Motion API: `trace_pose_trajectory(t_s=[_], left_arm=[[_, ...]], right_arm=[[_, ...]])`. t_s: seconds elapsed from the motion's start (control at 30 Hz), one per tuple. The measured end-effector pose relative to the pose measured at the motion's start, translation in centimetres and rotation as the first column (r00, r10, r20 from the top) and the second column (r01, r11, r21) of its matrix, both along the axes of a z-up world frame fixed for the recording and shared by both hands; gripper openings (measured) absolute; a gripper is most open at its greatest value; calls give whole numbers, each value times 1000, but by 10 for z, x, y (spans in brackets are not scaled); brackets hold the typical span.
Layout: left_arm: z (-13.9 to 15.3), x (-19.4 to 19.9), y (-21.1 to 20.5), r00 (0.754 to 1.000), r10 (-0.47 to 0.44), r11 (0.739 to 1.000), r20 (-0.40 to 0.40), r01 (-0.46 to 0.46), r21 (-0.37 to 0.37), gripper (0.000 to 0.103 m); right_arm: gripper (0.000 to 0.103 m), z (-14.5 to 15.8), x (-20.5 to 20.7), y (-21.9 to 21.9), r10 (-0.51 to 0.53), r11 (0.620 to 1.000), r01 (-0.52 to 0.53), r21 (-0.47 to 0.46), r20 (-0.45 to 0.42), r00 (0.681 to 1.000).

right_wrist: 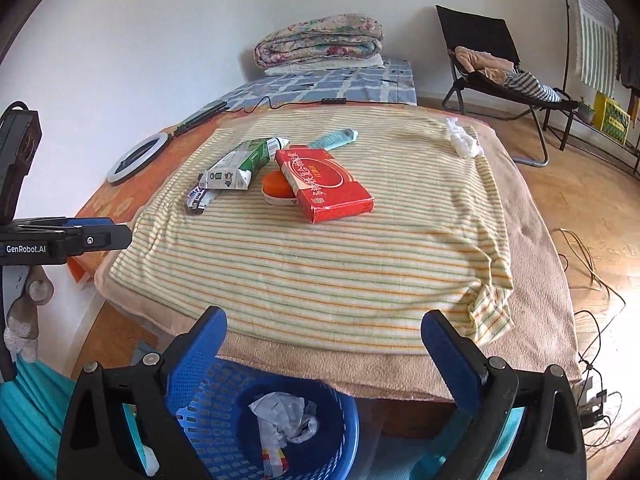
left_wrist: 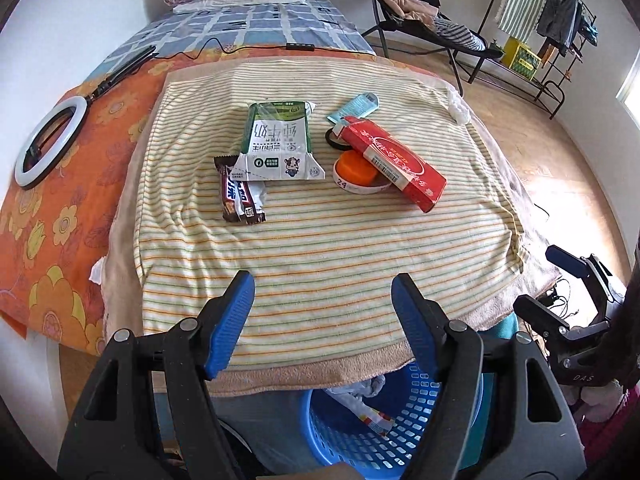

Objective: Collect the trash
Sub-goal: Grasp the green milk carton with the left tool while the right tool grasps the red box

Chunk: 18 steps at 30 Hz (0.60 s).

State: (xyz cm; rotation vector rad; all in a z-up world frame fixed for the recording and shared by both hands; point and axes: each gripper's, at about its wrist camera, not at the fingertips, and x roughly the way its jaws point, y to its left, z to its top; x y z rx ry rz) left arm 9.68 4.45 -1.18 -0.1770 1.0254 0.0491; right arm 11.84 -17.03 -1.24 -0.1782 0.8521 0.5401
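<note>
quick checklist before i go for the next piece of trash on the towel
1. Left tool empty, jaws apart: ok.
2. Right tool empty, jaws apart: ok.
3. Blue basket below the near bed edge, still has room: ok.
4. Trash left on the striped towel: milk carton, candy wrapper, red box, crumpled tissue: ok.
5. Red box lying flat: not ok, it leans on the orange-lidded tin.
6. Milk carton empty: cannot tell.

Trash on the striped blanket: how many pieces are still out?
7, maybe more hidden: milk carton, candy wrapper beside it, red box leaning on an orange-lidded tub, dark ring under the box, teal tube behind, tissue wad at the far edge.
</note>
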Motion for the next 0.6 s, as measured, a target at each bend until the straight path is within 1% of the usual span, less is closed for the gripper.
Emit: trace_pose_trajectory(t_s=[0.07,0.1,0.23,0.37,0.43,0.5,0.6], left_arm=[[-1,15,7,1000,13,1000,-6,-13,-8,81],[-3,22,12,1000,21,1000,-10,-21,-13,82],[-12,54,26,998,32,999,-49,-34,-28,83],[-21,85,39,996,58,998,-65,-60,-24,83],[-27,100,48,994,72,996,-78,-76,-50,83],[-34,115,55,992,84,993,-92,-91,-79,83],[-42,135,63,989,99,990,-112,-109,-90,83]], right_arm=[[99,1,9,9,20,1000,-20,-21,15,1000],[98,0,14,13,27,999,-26,-29,17,1000],[94,-8,36,25,37,998,-38,-41,-8,999],[92,-19,54,41,51,996,-52,-78,-16,999],[90,-23,62,50,61,993,-63,-102,-18,998],[86,-28,70,61,78,989,-79,-127,-13,997],[86,-34,82,77,103,979,-101,-179,4,995]])
